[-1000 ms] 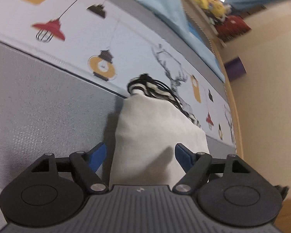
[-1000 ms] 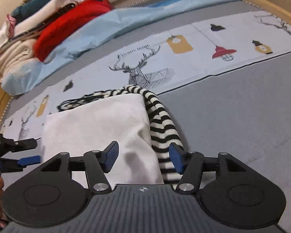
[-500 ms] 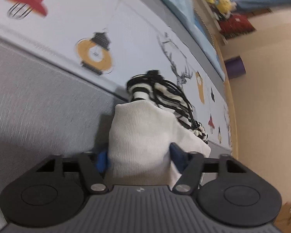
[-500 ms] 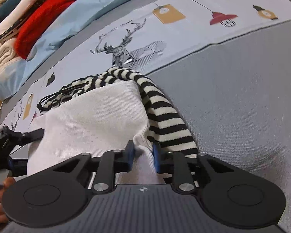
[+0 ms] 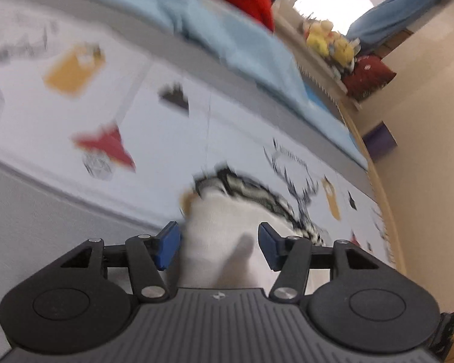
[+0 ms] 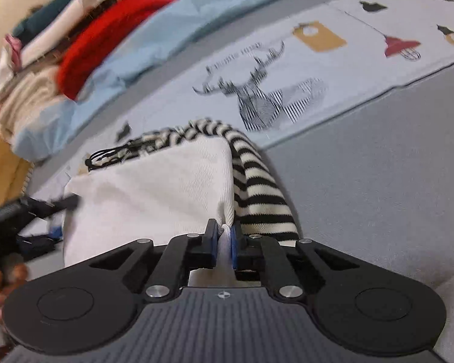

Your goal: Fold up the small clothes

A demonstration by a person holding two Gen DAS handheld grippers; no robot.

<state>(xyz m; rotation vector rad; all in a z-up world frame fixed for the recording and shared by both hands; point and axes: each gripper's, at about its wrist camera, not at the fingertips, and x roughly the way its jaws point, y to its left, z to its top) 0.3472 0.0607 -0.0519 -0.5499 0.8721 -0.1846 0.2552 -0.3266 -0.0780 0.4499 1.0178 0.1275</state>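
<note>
A small garment, white (image 6: 154,187) with a black-and-white striped part (image 6: 257,181), lies on the bed. My right gripper (image 6: 224,242) is shut on the white fabric at its near edge, beside the stripes. In the left wrist view the white fabric (image 5: 221,227) sits between the blue pads of my left gripper (image 5: 216,245). The pads stand apart with fabric bunched between them; the view is blurred. The left gripper also shows at the left edge of the right wrist view (image 6: 30,211).
The bed has a grey area (image 6: 378,166) and a printed sheet with deer and lamps (image 6: 257,90). A light blue blanket (image 6: 154,39) and a pile of red and cream clothes (image 6: 106,36) lie behind. A wooden bed rim (image 5: 387,199) is at right.
My right gripper closed fully on the white fabric edge. My left gripper, around the fabric half a second ago, has its pads wider apart and the view swung upward with blur.
</note>
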